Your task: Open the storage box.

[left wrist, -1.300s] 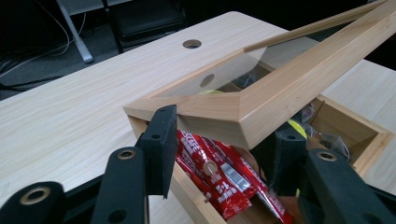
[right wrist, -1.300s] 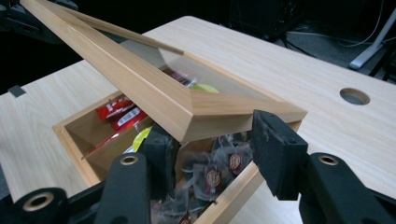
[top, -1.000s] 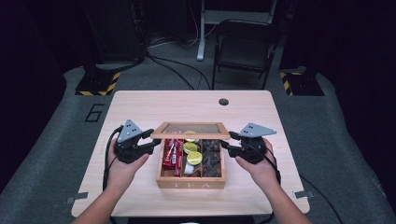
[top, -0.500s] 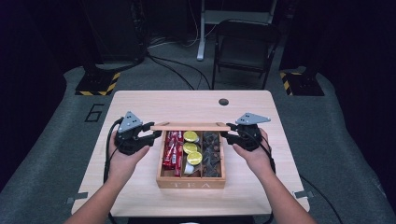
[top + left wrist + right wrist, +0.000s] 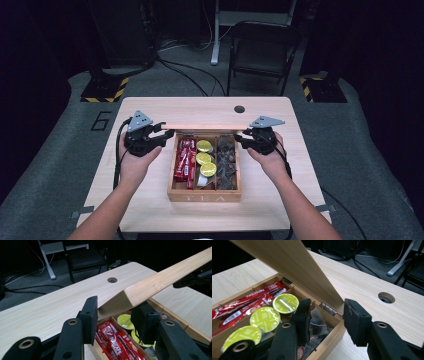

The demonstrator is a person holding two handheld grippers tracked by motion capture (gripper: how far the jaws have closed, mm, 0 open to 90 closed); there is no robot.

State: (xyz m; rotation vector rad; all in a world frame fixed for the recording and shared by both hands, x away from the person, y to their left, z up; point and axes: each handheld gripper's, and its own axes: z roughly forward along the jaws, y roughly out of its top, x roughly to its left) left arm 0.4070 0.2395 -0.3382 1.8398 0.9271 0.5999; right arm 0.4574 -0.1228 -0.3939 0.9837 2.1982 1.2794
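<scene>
Lid (image 5: 205,127) seen edge-on in high view, so its faces can't be read; its far end runs off the frame in left gripper view, top cut off in right gripper view. Red sachets (image 5: 242,302) partly behind the jaws, ends cropped. Dark packets (image 5: 226,162) too small to tell. Box (image 5: 202,196) lettering blurred. Forearms cut off at bottom edge.

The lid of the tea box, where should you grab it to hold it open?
Grab the lid by its two short ends, one tool from each side. It stands raised on hinges along the box's back edge, and each end is a thin frame edge that the tool's jaws can straddle. The left tool and right tool already sit there.
</scene>
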